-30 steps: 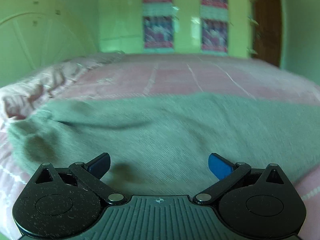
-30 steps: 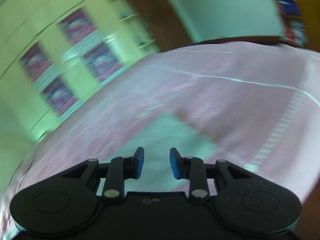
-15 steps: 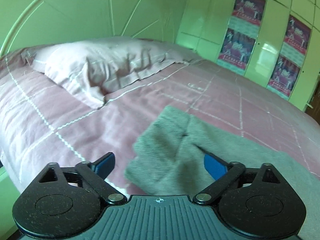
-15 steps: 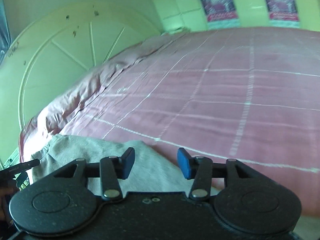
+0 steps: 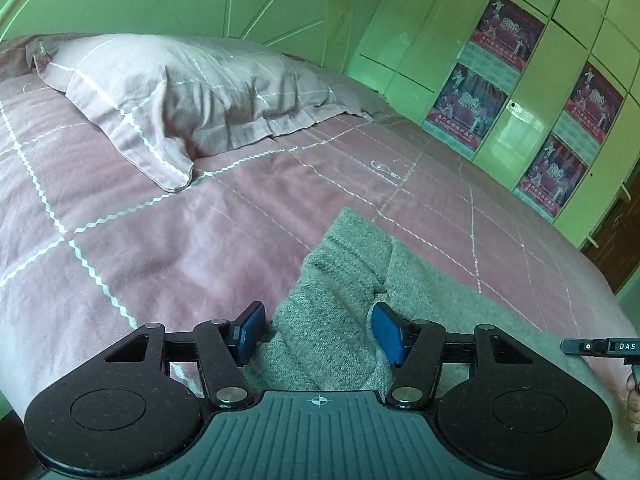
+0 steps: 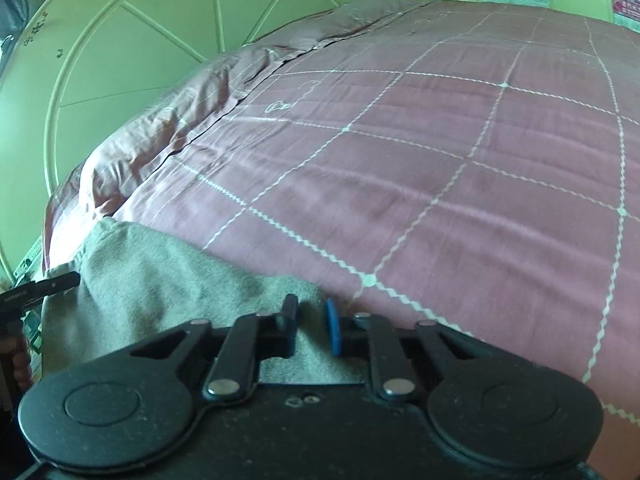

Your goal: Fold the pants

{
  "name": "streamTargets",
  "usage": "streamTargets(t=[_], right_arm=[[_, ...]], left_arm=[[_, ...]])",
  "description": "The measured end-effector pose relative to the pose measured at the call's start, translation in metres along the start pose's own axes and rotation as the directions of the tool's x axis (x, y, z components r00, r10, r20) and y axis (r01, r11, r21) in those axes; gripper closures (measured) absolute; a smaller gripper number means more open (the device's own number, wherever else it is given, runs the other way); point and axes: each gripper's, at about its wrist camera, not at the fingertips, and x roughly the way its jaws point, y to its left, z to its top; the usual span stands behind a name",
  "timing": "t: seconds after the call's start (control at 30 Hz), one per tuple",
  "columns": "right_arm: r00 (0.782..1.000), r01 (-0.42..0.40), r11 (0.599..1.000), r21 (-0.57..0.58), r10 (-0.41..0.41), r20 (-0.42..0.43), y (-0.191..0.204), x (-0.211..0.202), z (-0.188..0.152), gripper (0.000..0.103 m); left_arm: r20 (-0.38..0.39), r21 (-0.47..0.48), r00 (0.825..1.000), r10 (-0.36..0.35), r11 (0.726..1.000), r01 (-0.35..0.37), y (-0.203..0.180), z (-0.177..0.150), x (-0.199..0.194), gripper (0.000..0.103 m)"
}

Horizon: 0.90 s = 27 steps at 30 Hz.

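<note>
The grey pants [image 5: 348, 280] lie flat on the pink checked bedspread [image 5: 200, 232]. In the left wrist view my left gripper [image 5: 318, 336] is open, its blue pads on either side of the rumpled near end of the pants. In the right wrist view my right gripper [image 6: 312, 326] is narrowly open with the far corner of the pants [image 6: 160, 280] between its pads, low over the bed. The tip of the other gripper shows at the edge of each view.
A pink pillow [image 5: 192, 92] lies at the head of the bed by the green headboard [image 6: 140, 40]. Green wardrobe doors with posters [image 5: 504, 68] stand beyond the far side. Bare bedspread [image 6: 460, 160] stretches past the pants.
Both grippers swung round and came down to the pants' near edge. The left jaws have narrowed around the rumpled end. The right jaws have closed in on the corner.
</note>
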Motion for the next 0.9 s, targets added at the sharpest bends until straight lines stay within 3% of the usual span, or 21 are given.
streamTargets(t=[0.1,0.13,0.17,0.23,0.27,0.3,0.37,0.4,0.43,0.57,0.67,0.73,0.83,0.9], right_arm=[[1.000,0.014,0.999,-0.031,-0.015,-0.012,0.003,0.007,0.003,0.097],[1.000,0.028,0.999,-0.039,-0.028,-0.005,0.004,0.008,0.003,0.090],[0.999,0.044,0.998,-0.047,-0.044,-0.006,0.006,0.013,0.004,0.090],[0.999,0.033,0.997,-0.070,-0.035,-0.027,0.012,0.017,0.004,0.103],[0.998,0.045,0.993,-0.108,-0.049,-0.027,0.017,0.017,0.003,0.103],[0.997,0.074,0.986,-0.152,-0.076,-0.011,0.025,0.014,0.003,0.103],[0.992,0.125,0.974,-0.186,-0.117,0.055,0.033,0.004,0.006,0.103],[0.987,0.147,0.972,-0.182,-0.132,0.091,0.033,-0.002,0.010,0.103],[0.985,0.154,0.970,-0.186,-0.137,0.100,0.033,-0.002,0.013,0.103],[0.977,0.200,0.955,-0.220,-0.210,-0.024,0.026,0.037,-0.001,0.103],[0.977,0.215,0.964,-0.155,-0.214,0.021,0.027,0.029,-0.001,0.100],[0.968,0.233,0.967,-0.101,-0.220,0.121,0.030,0.000,-0.002,0.094],[0.938,0.241,0.970,0.005,-0.235,0.255,0.027,-0.062,-0.021,0.092],[0.921,0.251,0.967,0.053,-0.255,0.296,0.027,-0.094,-0.046,0.091]], left_arm=[[0.012,-0.004,1.000,0.001,1.000,-0.001,0.000,-0.002,0.002,0.045],[0.015,-0.009,1.000,0.003,1.000,-0.003,-0.001,-0.002,0.003,0.045],[0.019,-0.013,1.000,0.006,1.000,-0.005,-0.001,-0.003,0.003,0.044],[0.020,-0.014,1.000,0.008,1.000,-0.008,-0.001,-0.003,0.005,0.044],[0.020,-0.005,1.000,0.008,1.000,-0.008,-0.001,-0.003,0.004,0.046],[0.020,0.006,1.000,0.010,1.000,-0.010,-0.002,-0.003,0.005,0.049],[0.059,0.011,0.998,0.022,1.000,-0.023,-0.003,0.001,-0.003,0.075],[0.087,0.012,0.996,0.023,1.000,-0.024,-0.001,0.006,-0.008,0.081],[0.101,0.016,0.995,0.024,1.000,-0.025,0.000,0.009,-0.010,0.082],[0.020,0.096,0.999,0.044,0.994,-0.046,0.002,0.008,0.013,0.079],[0.008,0.099,0.999,0.047,0.994,-0.047,0.003,0.011,0.009,0.077],[0.022,0.119,0.998,0.060,0.991,-0.062,-0.002,0.014,-0.002,0.077],[0.130,0.161,0.988,0.083,0.981,-0.104,-0.017,0.015,-0.036,0.077],[0.186,0.199,0.981,0.054,0.976,-0.091,-0.034,0.013,-0.056,0.077]])
